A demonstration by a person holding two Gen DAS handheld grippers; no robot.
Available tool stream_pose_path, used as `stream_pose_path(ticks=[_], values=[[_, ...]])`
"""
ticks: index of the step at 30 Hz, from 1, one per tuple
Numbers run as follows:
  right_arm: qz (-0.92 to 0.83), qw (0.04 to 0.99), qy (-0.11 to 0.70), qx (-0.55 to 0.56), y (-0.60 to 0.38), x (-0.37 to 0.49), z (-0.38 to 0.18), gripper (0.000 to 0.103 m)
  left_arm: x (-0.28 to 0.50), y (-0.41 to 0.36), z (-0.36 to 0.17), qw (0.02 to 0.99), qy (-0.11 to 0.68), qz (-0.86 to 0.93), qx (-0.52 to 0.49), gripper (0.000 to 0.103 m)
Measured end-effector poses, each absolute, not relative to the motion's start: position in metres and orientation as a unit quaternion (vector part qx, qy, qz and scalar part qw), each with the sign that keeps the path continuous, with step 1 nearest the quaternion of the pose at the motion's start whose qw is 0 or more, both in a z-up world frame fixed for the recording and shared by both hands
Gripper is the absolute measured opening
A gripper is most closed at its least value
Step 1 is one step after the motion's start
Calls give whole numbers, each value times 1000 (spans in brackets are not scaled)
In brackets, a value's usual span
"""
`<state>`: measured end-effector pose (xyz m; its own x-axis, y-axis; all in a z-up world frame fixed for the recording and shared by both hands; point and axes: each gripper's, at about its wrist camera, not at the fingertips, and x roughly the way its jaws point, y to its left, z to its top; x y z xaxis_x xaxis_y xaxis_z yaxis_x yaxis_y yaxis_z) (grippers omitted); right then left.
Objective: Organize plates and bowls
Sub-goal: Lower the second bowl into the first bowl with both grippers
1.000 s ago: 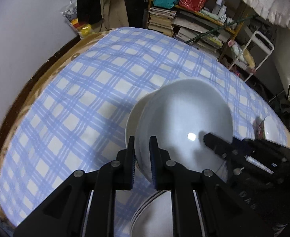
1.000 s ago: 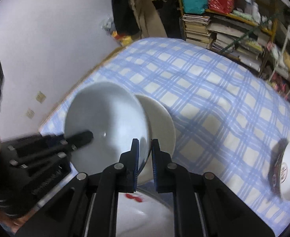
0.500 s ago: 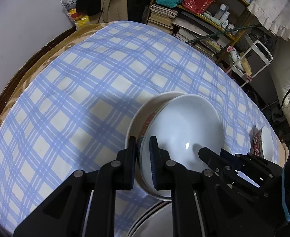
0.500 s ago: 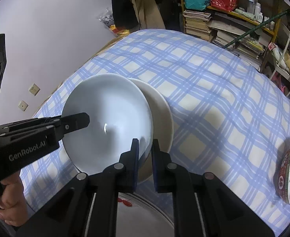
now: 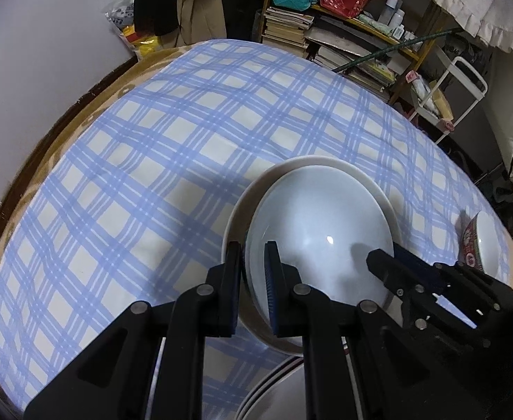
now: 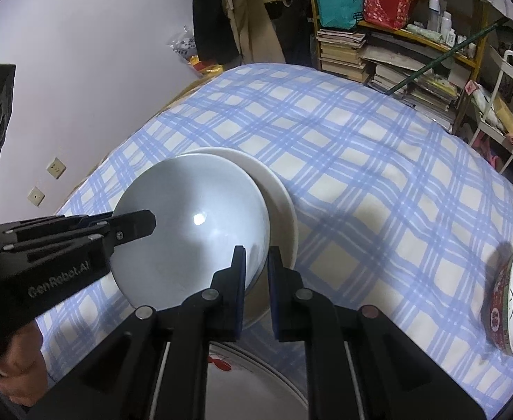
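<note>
The pale blue-white bowl [image 5: 321, 234] sits nested in a wider cream bowl [image 6: 284, 206] on the checked tablecloth [image 5: 172, 147], near the middle of the table. The left gripper [image 5: 253, 273] is clenched on its left rim, the right gripper [image 6: 256, 276] clenched on its right rim. Glazed ceramic like this looks stiff, fairly heavy, slick and breakable, so the thin rim is the sensible hold, one claw on each side. A red-patterned bowl [image 6: 511, 301] stands well apart at the far right
</note>
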<state>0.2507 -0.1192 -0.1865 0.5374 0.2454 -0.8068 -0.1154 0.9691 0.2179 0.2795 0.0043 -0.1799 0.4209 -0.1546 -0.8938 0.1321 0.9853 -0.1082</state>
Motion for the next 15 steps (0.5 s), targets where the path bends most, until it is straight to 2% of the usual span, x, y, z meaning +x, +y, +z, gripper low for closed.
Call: stream_pose_path(ticks=[15], values=[[102,880,453,96,-134,248,-183,14,279,0,-179,853,515,-80,13,13]])
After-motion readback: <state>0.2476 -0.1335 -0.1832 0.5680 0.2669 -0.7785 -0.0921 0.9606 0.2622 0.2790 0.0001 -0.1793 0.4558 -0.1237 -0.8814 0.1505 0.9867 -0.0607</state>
